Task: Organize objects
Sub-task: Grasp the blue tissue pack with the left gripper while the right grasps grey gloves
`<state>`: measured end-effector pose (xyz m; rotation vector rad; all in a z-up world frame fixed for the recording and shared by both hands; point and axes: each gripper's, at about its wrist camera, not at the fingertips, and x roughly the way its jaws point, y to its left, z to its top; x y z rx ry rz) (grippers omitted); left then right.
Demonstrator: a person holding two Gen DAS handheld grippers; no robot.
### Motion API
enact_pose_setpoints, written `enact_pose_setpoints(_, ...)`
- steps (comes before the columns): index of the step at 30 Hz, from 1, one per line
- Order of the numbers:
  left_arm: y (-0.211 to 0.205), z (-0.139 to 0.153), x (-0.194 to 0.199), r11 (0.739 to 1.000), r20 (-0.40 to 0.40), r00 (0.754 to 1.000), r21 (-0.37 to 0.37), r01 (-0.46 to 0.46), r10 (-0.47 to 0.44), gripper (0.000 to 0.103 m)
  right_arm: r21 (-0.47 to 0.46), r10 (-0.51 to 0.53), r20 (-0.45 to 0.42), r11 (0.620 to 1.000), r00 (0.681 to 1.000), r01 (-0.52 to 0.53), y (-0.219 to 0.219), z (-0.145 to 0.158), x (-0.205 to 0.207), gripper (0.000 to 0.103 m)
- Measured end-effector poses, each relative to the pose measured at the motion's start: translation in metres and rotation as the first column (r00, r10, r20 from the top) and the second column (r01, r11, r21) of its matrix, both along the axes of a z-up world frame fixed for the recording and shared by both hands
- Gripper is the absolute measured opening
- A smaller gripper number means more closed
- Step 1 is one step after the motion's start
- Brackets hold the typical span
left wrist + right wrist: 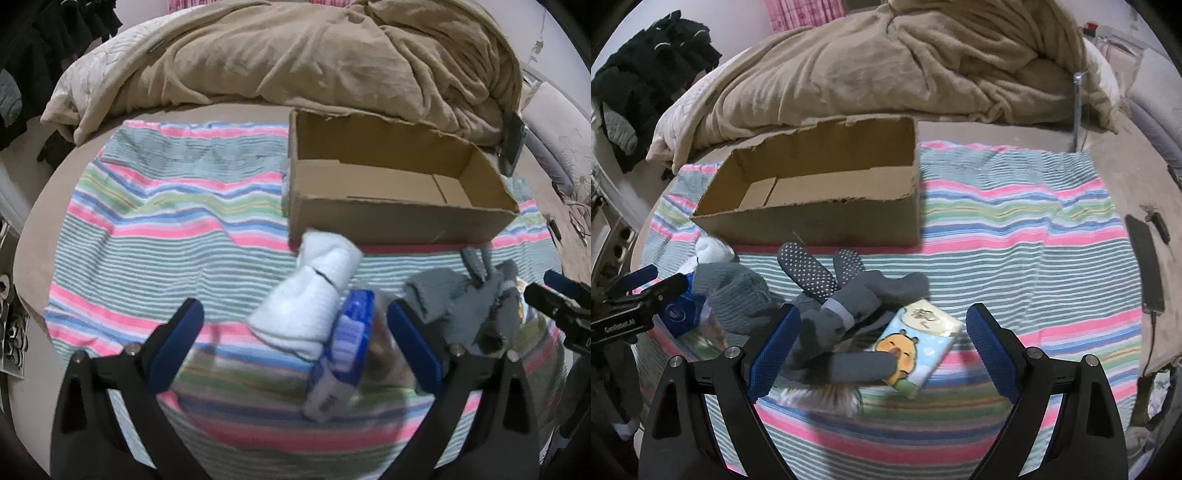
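Note:
An open cardboard box (399, 218) (827, 221) sits empty on a striped cloth on the bed. In front of it lies a pile: a white sock bundle (314, 299) (713, 249), a blue-and-white packet (343, 350) (679, 314), grey socks with dotted soles (812, 273) (472, 306) and a tissue pack with a cartoon animal (919, 343). My left gripper (295, 325) is open, its fingers either side of the white bundle and blue packet. My right gripper (882, 332) is open, straddling the grey socks and tissue pack.
A rumpled tan blanket (886, 66) lies behind the box. A phone on a cable (1145, 266) lies at the right bed edge. Dark clothes (653, 55) hang at far left. The striped cloth (1015, 221) extends right of the box.

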<state>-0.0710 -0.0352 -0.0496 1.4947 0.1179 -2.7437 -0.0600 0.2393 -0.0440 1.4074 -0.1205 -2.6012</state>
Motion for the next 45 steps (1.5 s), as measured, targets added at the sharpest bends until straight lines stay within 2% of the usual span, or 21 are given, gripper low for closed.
enact_pose_setpoints(6, -0.009, -0.013, -0.014, 0.999, 0.024, 1.000, 0.051, 0.003, -0.005, 0.097, 0.000, 0.032, 0.011, 0.999, 0.999, -0.032, -0.014, -0.007, -0.011, 0.093)
enact_pose_setpoints(8, -0.008, -0.015, -0.016, 0.998, 0.034, 0.999, 0.061, 0.011, -0.013, 0.089, 0.004, 0.047, 0.014, 0.999, 0.999, -0.047, -0.019, -0.008, -0.013, 0.093)
enact_pose_setpoints(15, 0.008, -0.001, 0.007, 0.996, 0.009, 0.997, 0.060, 0.069, -0.070, 0.088, 0.010, 0.096, 0.030, 0.995, 0.995, -0.097, -0.033, -0.013, -0.010, 0.074)
enact_pose_setpoints(18, 0.018, 0.004, 0.017, 0.992, -0.014, 0.993, 0.048, 0.114, -0.114, 0.081, 0.012, 0.116, 0.031, 0.993, 0.993, -0.117, -0.039, -0.015, -0.005, 0.067)
enact_pose_setpoints(20, 0.023, 0.002, 0.018, 0.989, -0.006, 0.990, 0.045, 0.139, -0.139, 0.068, 0.007, 0.121, 0.031, 0.993, 0.992, -0.121, -0.040, -0.017, -0.004, 0.064)
enact_pose_setpoints(22, 0.026, -0.005, 0.017, 0.988, 0.019, 0.989, 0.051, 0.143, -0.144, 0.056, -0.005, 0.123, 0.033, 0.992, 0.992, -0.123, -0.040, -0.018, -0.003, 0.055)
enact_pose_setpoints(24, 0.025, -0.008, 0.018, 0.988, 0.017, 0.990, 0.066, 0.140, -0.141, 0.055, -0.008, 0.128, 0.027, 0.992, 0.991, -0.127, -0.039, -0.018, -0.002, 0.051)
enact_pose_setpoints(26, 0.024, -0.007, 0.020, 0.987, 0.002, 0.989, 0.066, 0.144, -0.145, 0.043, -0.022, 0.128, 0.023, 0.992, 0.991, -0.128, -0.037, -0.018, -0.001, 0.044)
enact_pose_setpoints(28, 0.022, -0.007, 0.021, 0.987, -0.006, 0.990, 0.071, 0.141, -0.141, 0.041, -0.042, 0.124, 0.017, 0.992, 0.992, -0.123, -0.033, -0.017, 0.000, 0.031)
enact_pose_setpoints(30, 0.020, -0.005, 0.024, 0.987, -0.011, 0.990, 0.076, 0.138, -0.138, 0.035, -0.057, 0.124, 0.009, 0.991, 0.992, -0.124, -0.031, -0.014, 0.002, 0.023)
enact_pose_setpoints(34, 0.015, 0.001, 0.029, 0.986, -0.053, 0.991, 0.104, 0.129, -0.124, 0.030, -0.061, 0.141, -0.013, 0.988, 0.990, -0.142, -0.033, -0.006, 0.008, 0.021)
enact_pose_setpoints(39, 0.013, 0.012, 0.033, 0.990, -0.095, 0.990, 0.084, 0.115, -0.107, 0.030, -0.077, 0.145, -0.044, 0.986, 0.989, -0.148, -0.031, 0.006, 0.014, 0.020)
enact_pose_setpoints(45, 0.008, 0.005, 0.030, 0.987, -0.052, 0.993, 0.119, 0.107, -0.101, 0.025, -0.071, 0.141, -0.083, 0.987, 0.987, -0.147, -0.029, 0.022, 0.019, 0.020)
